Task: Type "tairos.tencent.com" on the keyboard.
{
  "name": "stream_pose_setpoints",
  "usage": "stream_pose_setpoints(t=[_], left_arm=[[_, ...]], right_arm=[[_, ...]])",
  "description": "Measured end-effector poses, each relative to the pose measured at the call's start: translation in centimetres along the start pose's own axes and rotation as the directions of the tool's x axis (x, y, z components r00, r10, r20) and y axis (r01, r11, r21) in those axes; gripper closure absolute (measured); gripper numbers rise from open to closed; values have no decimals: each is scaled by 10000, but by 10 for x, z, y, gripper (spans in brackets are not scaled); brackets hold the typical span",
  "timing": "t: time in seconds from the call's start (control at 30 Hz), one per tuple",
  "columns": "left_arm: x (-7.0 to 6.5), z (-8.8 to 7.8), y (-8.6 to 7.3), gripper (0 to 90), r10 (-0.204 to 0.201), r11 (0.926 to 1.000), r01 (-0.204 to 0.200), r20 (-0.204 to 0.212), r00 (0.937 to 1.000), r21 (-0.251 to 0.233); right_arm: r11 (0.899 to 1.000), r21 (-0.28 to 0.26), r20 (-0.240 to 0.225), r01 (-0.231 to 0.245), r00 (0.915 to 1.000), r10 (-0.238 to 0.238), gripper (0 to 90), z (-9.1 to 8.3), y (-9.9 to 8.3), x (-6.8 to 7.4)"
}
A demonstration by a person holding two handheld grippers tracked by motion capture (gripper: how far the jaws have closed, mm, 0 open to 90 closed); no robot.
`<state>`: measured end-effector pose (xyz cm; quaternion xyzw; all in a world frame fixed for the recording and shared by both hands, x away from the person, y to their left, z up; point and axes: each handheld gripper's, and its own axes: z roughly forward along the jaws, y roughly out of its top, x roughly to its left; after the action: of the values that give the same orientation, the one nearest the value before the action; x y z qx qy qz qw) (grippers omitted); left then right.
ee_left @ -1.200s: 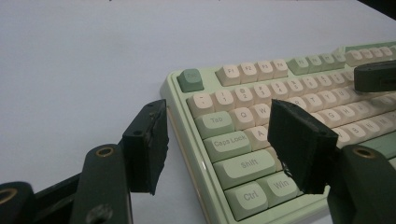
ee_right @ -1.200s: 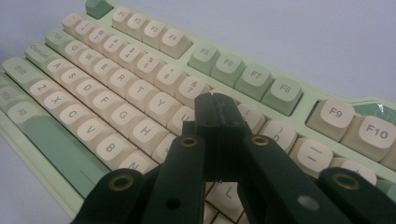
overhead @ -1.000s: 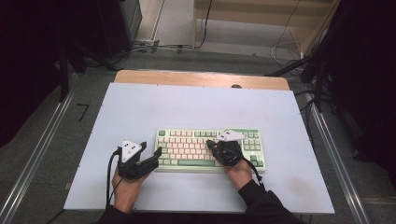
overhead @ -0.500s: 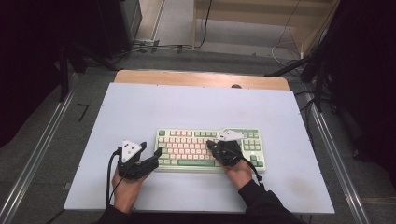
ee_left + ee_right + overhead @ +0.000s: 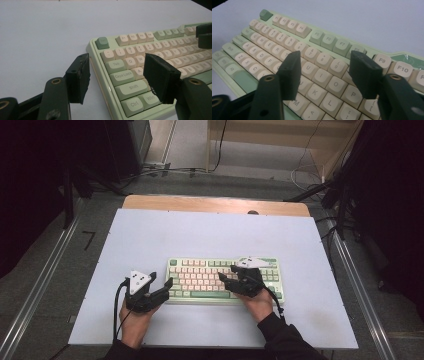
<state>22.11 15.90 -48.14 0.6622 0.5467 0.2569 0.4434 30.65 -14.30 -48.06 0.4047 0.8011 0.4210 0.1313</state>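
Partly, right gripper (image 5: 226, 279) hides keyboard (image 5: 200, 275) keys.

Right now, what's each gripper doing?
Left gripper: open, straddling the keyboard's left edge.
Right gripper: jaws just opened, above the keys, holding nothing.

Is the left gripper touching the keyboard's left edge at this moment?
Cannot tell. In the left gripper view the left gripper is open astride the keyboard corner; neither contact nor a gap shows plainly.
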Motion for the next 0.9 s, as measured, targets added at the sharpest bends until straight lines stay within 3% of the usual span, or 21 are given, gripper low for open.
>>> stream_pose_setpoints(t=[0.3, 0.67, 0.9], left_arm=[[-2, 4, 2, 392, 88, 10000, -89, 151, 9998, 15], [-14, 18, 7, 400, 418, 9990, -427, 596, 9973, 142], [-23, 28, 11, 449, 582, 9979, -606, 974, 9935, 226]], right_arm=[[9998, -81, -38, -164, 9999, 164, 227, -5, -2, -1], [9937, -272, 104, -1085, 9940, 1088, 222, -21, -14, -17], [9906, -519, 521, -1264, 9903, 1291, 219, -33, -20, -24]])
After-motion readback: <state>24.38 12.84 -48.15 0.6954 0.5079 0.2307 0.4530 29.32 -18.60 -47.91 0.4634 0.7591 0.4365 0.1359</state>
